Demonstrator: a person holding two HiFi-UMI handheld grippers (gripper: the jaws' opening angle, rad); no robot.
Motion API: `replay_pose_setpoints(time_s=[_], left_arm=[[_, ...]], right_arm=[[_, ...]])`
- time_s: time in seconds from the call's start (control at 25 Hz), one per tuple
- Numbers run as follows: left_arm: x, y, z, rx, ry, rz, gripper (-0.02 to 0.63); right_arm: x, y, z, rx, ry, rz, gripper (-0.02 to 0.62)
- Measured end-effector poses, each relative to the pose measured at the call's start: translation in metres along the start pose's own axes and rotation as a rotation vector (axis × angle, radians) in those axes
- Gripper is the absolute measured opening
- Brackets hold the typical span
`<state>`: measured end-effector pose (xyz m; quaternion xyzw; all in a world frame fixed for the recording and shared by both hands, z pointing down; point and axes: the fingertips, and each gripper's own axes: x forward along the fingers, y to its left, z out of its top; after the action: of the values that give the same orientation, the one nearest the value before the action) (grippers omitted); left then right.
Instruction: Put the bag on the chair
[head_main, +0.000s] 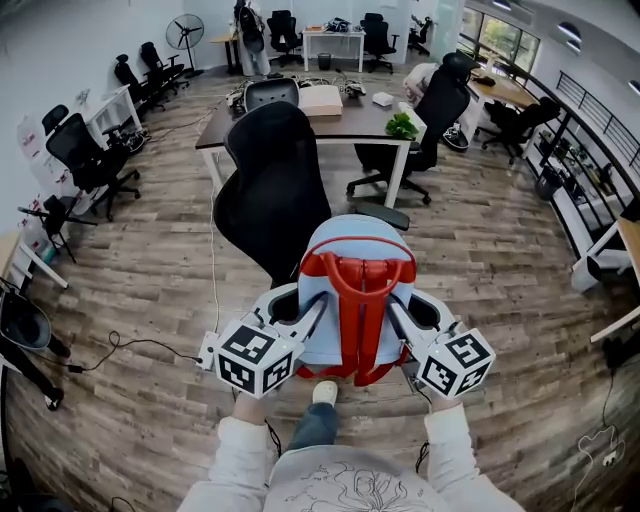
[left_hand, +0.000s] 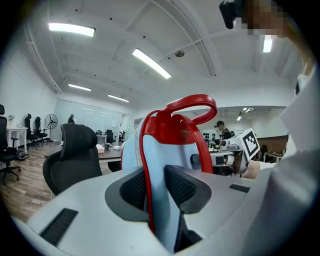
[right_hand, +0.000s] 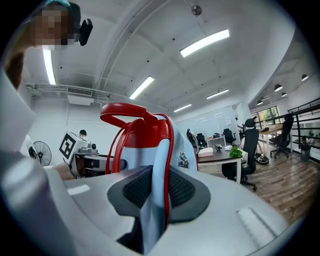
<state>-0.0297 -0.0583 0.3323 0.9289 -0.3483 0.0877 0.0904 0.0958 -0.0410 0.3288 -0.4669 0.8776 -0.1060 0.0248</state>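
Observation:
A light-blue backpack (head_main: 352, 248) with red straps and a red top handle hangs in the air between my two grippers, upright. My left gripper (head_main: 311, 316) is shut on the bag's left side, and the left gripper view shows its pads pinching blue fabric and a red strap (left_hand: 156, 185). My right gripper (head_main: 398, 320) is shut on the right side in the same way (right_hand: 159, 187). The black office chair (head_main: 273, 185) stands just beyond the bag, its back turned toward me and its seat hidden behind it. In the left gripper view the chair (left_hand: 75, 156) is at the left.
Behind the chair is a dark desk (head_main: 352, 122) with a cardboard box and a green plant (head_main: 402, 127). A second black chair (head_main: 437, 108) stands at the desk's right. More office chairs (head_main: 88, 158) line the left wall. A cable (head_main: 130, 345) lies on the wooden floor.

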Motion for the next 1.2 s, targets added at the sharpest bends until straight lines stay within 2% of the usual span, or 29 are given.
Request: replay_pose_setpoints(time_s=[0.56,0.84,1.2], left_arm=[[0.097,0.108,0.038,0.021,0.005,-0.063,0.106],[0.132,0.145,0.034,0.005,0.033,-0.080,0.106],[0.172,0.175,0.008,-0.027,0.097,-0.082,0.106]], right_arm=[[0.115,-0.079,0.026,-0.002,-0.011,-0.063,0.086],[0.155,-0.108,0.020,0.006,0.019,-0.076,0.086],[0.188,-0.144,-0.008,0.039,0.094,-0.083,0.086]])
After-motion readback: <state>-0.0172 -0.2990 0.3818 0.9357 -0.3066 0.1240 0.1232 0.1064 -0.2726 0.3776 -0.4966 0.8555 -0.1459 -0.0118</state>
